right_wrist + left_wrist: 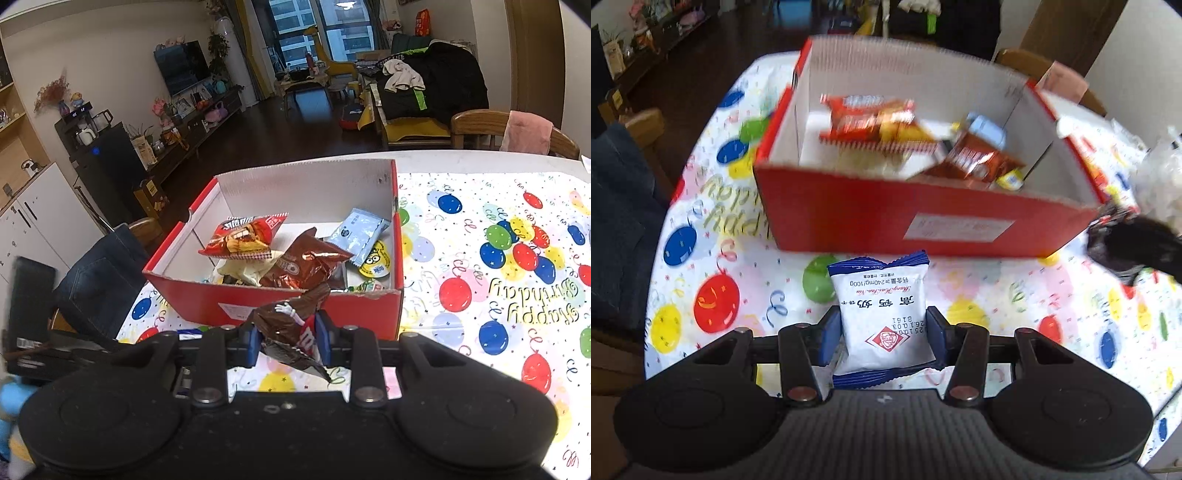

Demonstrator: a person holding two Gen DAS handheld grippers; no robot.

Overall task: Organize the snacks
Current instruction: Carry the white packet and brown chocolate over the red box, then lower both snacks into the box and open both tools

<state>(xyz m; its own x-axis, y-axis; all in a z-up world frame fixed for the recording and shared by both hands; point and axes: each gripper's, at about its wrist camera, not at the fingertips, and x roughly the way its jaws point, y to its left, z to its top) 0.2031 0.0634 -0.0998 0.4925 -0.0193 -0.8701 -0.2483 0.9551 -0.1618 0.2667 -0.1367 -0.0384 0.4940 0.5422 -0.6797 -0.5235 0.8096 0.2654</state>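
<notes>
My left gripper is shut on a white and blue snack packet, held above the balloon tablecloth just in front of the red cardboard box. My right gripper is shut on a brown M&M's bag, close to the box's near wall. The box holds several snacks: a red chip bag, a brown Oreo packet, a pale blue packet and a yellow Minions cup. The other gripper shows as a dark blur at the right of the left wrist view.
The table carries a balloon-print "Happy Birthday" cloth. Wooden chairs stand around it, one with jeans draped over it. A clear plastic bag lies to the right of the box. A living room lies beyond.
</notes>
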